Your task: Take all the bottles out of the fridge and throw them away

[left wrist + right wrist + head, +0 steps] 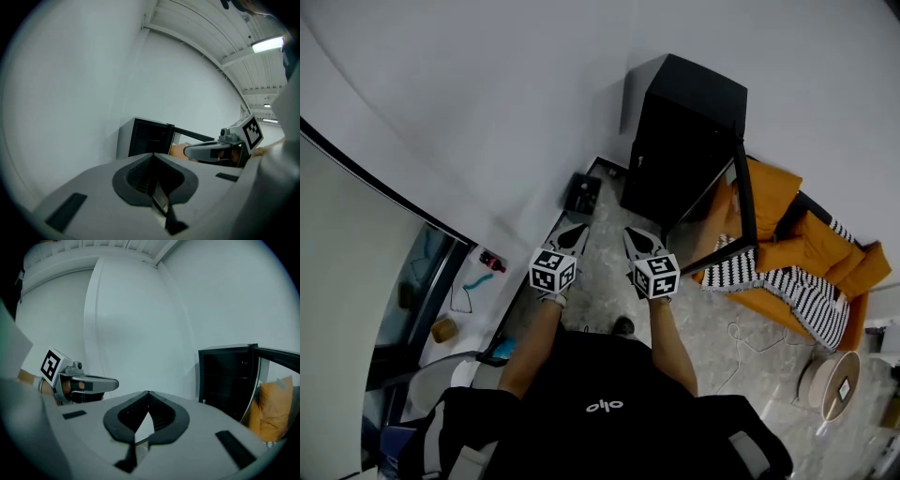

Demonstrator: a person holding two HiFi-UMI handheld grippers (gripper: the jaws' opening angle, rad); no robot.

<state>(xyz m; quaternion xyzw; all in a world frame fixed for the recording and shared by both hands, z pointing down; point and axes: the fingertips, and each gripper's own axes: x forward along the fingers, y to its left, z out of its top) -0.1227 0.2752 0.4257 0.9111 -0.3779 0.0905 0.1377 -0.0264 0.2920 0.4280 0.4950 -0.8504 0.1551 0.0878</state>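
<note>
Left tool (573, 236): jaws pressed together with nothing between them; held out short of the fridge (684, 131) and aimed towards it.
Right tool (643, 242): jaws likewise together and empty, just beside the left one, in front of the fridge.
Fridge door (746, 202): swung open on the fridge's sofa side, its edge jutting towards the person.
Bottles: none shows in any view; the fridge's inside is too dark to read.
Stage: fits either bottles left deep in the fridge or a fridge already cleared.
Risk, door: the right tool is the nearer to that open edge and could knock it, swinging the door.
Risk, grip: shut jaws pushed into the dark fridge would shove or topple any bottle there rather than take it.
Risk, floor: the black box (582, 192) left of the fridge could catch a foot.
</note>
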